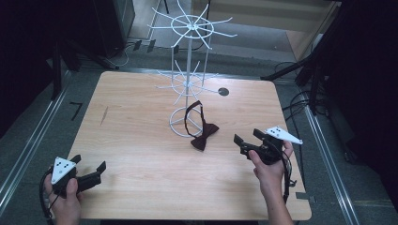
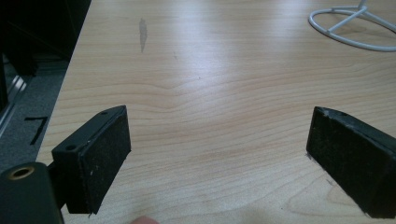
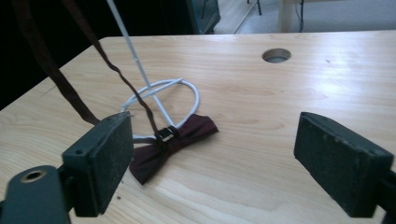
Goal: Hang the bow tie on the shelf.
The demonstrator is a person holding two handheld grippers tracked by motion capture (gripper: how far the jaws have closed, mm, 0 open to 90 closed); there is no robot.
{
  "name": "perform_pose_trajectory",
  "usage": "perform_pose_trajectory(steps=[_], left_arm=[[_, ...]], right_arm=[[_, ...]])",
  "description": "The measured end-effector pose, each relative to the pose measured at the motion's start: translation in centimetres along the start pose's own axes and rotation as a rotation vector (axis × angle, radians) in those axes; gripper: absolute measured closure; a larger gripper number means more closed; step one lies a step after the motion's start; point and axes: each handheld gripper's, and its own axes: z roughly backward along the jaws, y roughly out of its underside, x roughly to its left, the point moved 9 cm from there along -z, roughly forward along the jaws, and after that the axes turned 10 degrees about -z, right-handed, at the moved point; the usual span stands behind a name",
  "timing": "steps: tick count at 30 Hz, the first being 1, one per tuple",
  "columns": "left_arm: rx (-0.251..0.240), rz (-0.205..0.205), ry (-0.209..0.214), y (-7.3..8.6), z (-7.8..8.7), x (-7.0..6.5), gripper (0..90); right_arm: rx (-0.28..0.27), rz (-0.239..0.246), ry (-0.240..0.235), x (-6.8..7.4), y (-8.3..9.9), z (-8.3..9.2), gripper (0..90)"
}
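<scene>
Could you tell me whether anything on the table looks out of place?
Yes: the dark red bow tie lies on the table beside the white wire rack, its strap caught up on the rack rather than hanging neatly from a hook.

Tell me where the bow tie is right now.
In the high view the bow tie lies near the table's middle, against the white wire stand's base ring, its strap hanging from a lower hook, left of the right gripper.

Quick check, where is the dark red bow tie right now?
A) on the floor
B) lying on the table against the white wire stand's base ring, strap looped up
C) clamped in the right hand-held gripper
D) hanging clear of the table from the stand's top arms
B: the bow tie lies on the table by the white wire stand base ring, its strap rising; the right hand-held gripper is open, apart from it.
</scene>
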Motion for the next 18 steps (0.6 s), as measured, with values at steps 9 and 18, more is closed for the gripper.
perform_pose_trajectory(steps=[9,18], left_arm=[[0.0,-0.003,-0.003,0.0,0.0,0.0,7.0],[0.0,-0.003,-0.01,0.0,0.0,0.0,7.2]], right_arm=[[-0.003,-0.008,0.04,-2.5,1.0,1.5,13.4],[0.003,-0.027,0.086,-5.8,2.7,2.8,13.6]])
